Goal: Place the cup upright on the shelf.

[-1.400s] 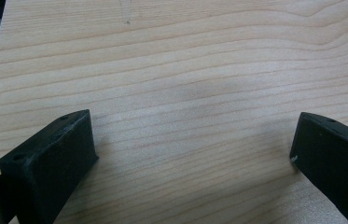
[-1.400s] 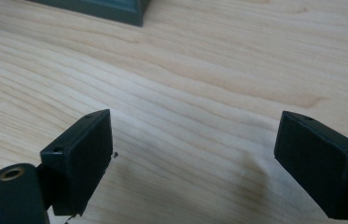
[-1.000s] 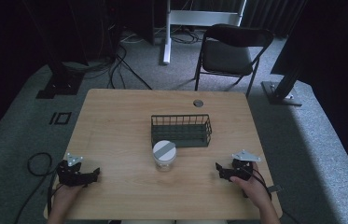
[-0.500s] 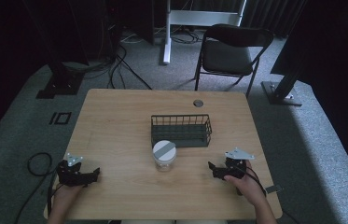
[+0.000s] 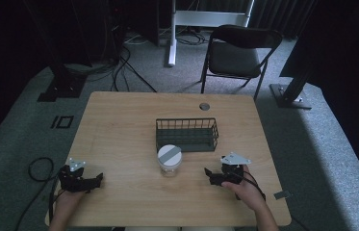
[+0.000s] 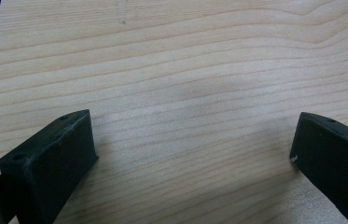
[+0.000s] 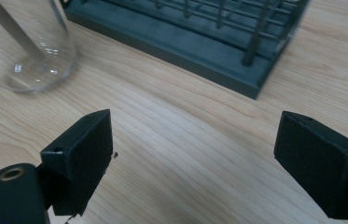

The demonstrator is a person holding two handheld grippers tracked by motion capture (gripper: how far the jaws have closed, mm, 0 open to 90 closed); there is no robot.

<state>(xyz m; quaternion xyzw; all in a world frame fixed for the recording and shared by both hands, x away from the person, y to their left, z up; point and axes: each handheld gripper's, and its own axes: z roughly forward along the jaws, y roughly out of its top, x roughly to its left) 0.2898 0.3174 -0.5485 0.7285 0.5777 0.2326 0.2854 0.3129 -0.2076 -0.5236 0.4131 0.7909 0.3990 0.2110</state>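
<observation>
dark backdrop, jar [image 7: 22, 44] top cropped

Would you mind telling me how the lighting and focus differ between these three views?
High view: dim, the surroundings nearly black, the table evenly lit, the jar slightly soft. Left gripper view: bright, with sharp wood grain and a faint shadow between the open jaws of the left gripper. Right gripper view: small highlights glint on the jar's glass, and the basket blurs toward the top edge.
</observation>
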